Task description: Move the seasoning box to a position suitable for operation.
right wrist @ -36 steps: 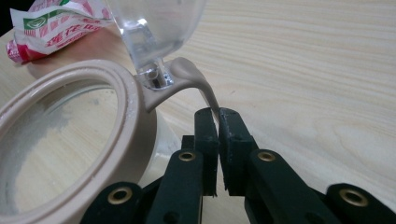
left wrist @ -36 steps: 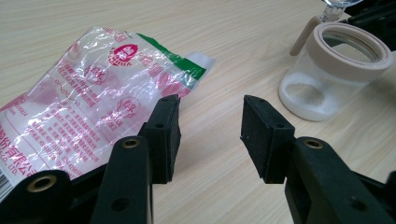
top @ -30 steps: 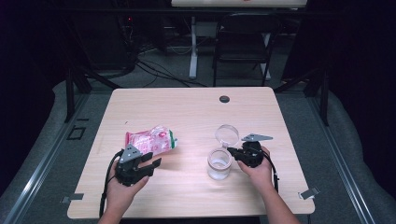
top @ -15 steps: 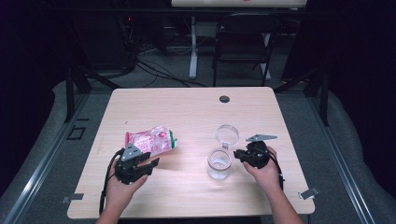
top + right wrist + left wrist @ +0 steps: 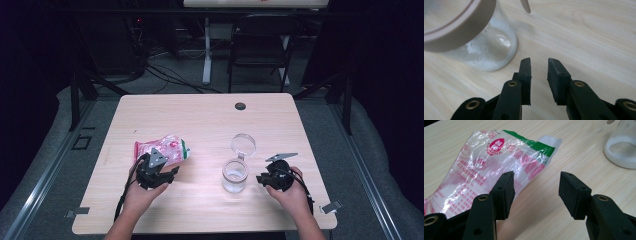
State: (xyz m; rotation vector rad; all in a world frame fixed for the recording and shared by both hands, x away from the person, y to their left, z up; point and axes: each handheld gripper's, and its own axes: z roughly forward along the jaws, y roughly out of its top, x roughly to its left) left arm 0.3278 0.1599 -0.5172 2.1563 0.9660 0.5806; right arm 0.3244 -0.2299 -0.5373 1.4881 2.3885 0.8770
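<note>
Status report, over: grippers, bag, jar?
Left gripper open, beside bag. Right gripper open, jaws just opening, nothing between. Jar stands free, lid flipped open.

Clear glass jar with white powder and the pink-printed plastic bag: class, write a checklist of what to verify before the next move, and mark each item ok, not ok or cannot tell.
1. Clear glass jar with white powder stands upright on the light wooden table: ok.
2. Jar's hinged lid is swung open: ok.
3. Right hand-held gripper is free of the jar, nothing between its jaws, which have just been opening: ok.
4. Left hand-held gripper has its jaws apart, just opened wider, beside the pink-printed plastic bag: ok.
5. Bag gripped for lifting: not ok, it lies flat, untouched by the pads.
6. Bag's top already cut open: cannot tell.
</note>
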